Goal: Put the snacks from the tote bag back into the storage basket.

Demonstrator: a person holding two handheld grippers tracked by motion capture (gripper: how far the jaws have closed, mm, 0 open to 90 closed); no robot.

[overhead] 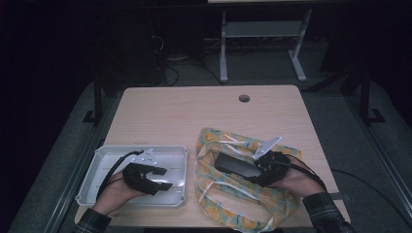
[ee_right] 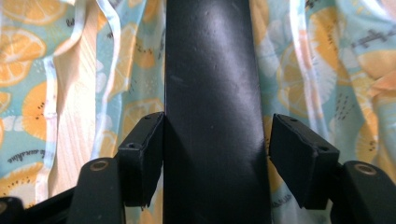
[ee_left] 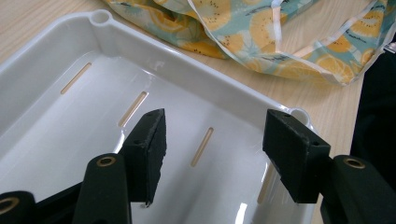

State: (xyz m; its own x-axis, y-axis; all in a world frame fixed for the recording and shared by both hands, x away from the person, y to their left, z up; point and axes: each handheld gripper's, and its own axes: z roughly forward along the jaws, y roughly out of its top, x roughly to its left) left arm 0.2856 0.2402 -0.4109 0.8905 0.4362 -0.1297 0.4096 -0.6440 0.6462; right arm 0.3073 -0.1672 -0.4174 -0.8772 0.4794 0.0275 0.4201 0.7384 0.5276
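A flat black case (overhead: 237,165), long and rigid with a smooth, slightly glossy skin, lies on a fruit-print cloth bag (overhead: 228,194) on the bench (overhead: 170,111). It looks light but slippery; the best hold is probably across its narrow width near the end. The right hand-held gripper (ee_right: 217,140) straddles that end: one pad touches the side, the other stands just clear, so no firm grip yet. The left hand-held gripper (ee_left: 212,149) hangs wide and empty over a white slotted tray (overhead: 104,155). Loose bag straps could snag the case.
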